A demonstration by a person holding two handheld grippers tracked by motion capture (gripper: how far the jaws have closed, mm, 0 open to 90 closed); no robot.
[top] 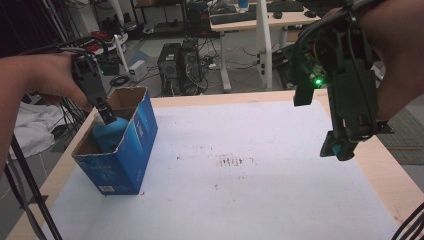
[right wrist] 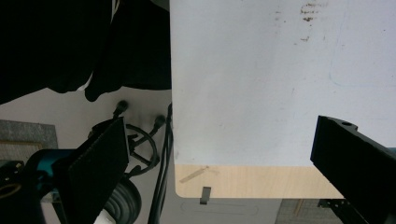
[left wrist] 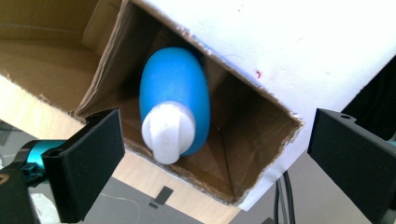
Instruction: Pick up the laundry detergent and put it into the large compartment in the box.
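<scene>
A lab or workshop; computer towers (top: 181, 67), floor cables (top: 120, 79), keyboard-laden desks (top: 250, 17).

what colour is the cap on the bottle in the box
White, on a blue bottle; the cap shows best in the left gripper view, inside the cardboard box.

A blue cardboard box (top: 120, 150) stands open at the left of the surface (top: 260, 190), on its white sheet; a blue bottle (top: 111, 132) with a white cap sits inside it; the left gripper (top: 106, 116) hangs at the box's mouth, jaws pointing down just over the bottle's top; the right gripper (top: 340, 145) hovers well apart above the right edge, a green light on its body.
</scene>
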